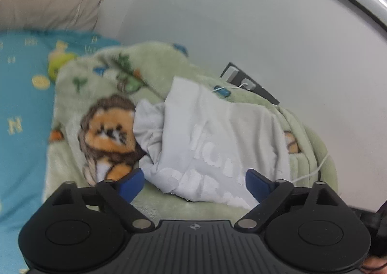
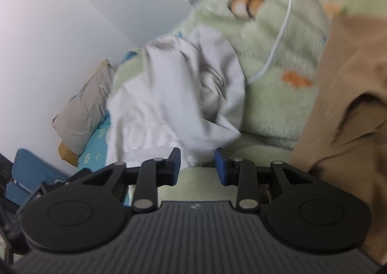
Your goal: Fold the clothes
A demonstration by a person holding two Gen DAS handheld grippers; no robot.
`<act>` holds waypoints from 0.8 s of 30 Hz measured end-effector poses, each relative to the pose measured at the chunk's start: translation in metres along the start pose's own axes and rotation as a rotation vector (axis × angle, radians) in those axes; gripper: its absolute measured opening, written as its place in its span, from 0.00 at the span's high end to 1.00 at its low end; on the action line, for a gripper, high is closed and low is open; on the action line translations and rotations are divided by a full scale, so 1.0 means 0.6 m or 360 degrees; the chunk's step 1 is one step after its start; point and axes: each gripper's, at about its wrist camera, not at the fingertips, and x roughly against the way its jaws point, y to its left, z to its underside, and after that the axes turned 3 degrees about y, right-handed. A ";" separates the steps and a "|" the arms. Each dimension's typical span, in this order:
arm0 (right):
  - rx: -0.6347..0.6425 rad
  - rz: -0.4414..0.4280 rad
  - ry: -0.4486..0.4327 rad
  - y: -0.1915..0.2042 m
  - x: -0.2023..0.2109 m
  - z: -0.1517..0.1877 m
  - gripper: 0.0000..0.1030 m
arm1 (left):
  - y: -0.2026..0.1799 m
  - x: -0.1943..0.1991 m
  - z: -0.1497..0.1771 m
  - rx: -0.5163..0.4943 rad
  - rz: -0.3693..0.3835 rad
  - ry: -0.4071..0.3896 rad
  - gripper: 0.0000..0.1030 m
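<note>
A light grey T-shirt (image 1: pixel 212 133) with white lettering lies crumpled on a green fleece blanket (image 1: pixel 154 65). My left gripper (image 1: pixel 194 184) is open, its blue pads on either side of the shirt's near edge, not closed on it. In the right wrist view the same shirt (image 2: pixel 174 102) lies just beyond my right gripper (image 2: pixel 197 167), which is open with a narrower gap; the shirt's hem lies between the pad tips. A tan garment (image 2: pixel 348 109) lies to the right of it.
The blanket lies on a teal sheet (image 1: pixel 21 109). A grey pillow (image 1: pixel 50 10) lies against the white wall (image 1: pixel 241 19). A white cable (image 2: pixel 278 39) runs across the blanket. A dark device (image 1: pixel 249 82) sits by the wall.
</note>
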 end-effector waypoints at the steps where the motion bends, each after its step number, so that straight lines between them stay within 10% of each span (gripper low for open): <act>1: 0.0043 -0.0011 -0.0028 0.009 0.020 0.001 0.66 | -0.019 0.024 -0.004 -0.0051 -0.0017 -0.0035 0.00; 8: 0.0295 -0.0111 -0.0234 0.076 0.174 0.008 0.65 | -0.119 0.209 0.008 -0.0248 -0.0120 -0.0220 0.00; 13: 0.0402 -0.0178 -0.0367 0.119 0.267 0.027 0.09 | -0.174 0.327 0.033 -0.0329 -0.0171 -0.0345 0.00; 24: 0.0744 -0.0144 -0.0551 0.177 0.386 0.131 0.10 | -0.257 0.500 0.121 -0.0535 -0.0311 -0.0579 0.00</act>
